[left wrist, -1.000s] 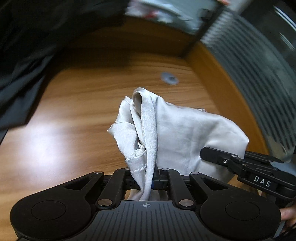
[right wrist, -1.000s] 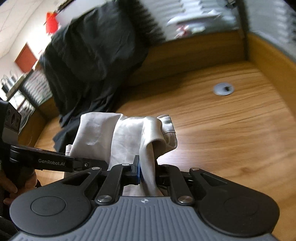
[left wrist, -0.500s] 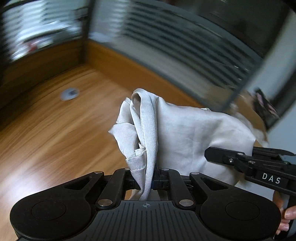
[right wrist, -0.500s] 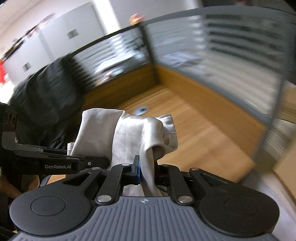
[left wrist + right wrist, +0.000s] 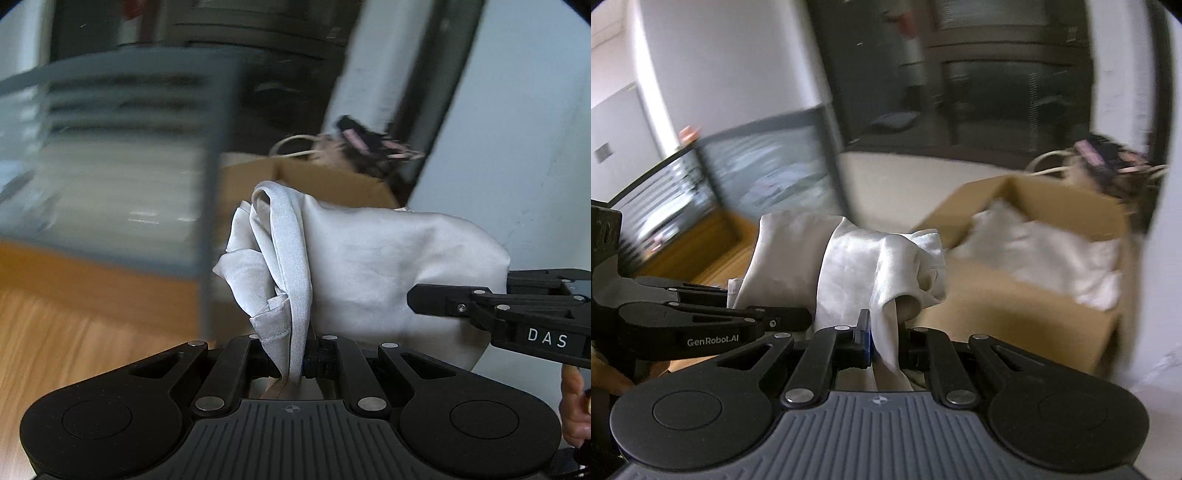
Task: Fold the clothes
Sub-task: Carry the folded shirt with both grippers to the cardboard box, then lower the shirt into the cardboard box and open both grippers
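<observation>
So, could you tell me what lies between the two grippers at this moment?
The folded white garment spans between them, pinched by the left gripper and right gripper; both wrist views show it.

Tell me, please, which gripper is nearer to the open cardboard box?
Right, as far as the views show. The right gripper has the cardboard box just ahead; the left gripper sees it farther off, behind the white garment both hold.

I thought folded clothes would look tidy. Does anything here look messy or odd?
The pale grey garment is bunched, not flat, pinched between the left hand-held gripper and the right hand-held gripper. In the cardboard box beyond, white cloth lies crumpled, though blurred.
</observation>
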`<state>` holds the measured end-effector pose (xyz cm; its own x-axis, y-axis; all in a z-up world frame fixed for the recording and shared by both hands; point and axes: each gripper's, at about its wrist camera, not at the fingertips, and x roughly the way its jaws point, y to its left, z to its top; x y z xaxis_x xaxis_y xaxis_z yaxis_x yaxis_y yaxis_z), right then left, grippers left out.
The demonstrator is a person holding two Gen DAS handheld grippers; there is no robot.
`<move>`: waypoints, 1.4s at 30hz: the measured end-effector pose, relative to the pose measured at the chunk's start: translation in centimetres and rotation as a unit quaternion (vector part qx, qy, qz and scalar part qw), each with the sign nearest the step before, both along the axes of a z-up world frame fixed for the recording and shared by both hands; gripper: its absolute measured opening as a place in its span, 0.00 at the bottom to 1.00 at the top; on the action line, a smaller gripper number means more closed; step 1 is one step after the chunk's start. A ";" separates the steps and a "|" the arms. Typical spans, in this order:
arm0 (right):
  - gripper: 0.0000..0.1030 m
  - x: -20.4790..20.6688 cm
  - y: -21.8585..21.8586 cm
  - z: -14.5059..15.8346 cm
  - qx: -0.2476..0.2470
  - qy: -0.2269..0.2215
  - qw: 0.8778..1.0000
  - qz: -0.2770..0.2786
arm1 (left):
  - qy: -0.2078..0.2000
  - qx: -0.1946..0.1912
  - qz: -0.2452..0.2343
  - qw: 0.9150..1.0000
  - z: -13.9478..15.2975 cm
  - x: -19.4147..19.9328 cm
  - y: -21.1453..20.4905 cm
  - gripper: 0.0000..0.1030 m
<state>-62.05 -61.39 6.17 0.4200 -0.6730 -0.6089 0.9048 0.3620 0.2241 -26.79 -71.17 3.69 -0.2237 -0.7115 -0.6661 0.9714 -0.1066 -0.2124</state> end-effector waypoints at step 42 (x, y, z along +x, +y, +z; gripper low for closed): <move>0.49 -11.6 -26.1 -9.1 -0.021 0.203 0.978 -0.045 | -0.051 0.067 0.022 0.996 -5.9 -6.8 -26.6 0.39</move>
<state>-73.64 -87.46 -2.94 0.0883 -0.7235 -0.6847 0.9448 0.2786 -0.1725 -33.54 -97.81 -2.21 -0.1201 -0.6231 -0.7729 0.9917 -0.0400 -0.1218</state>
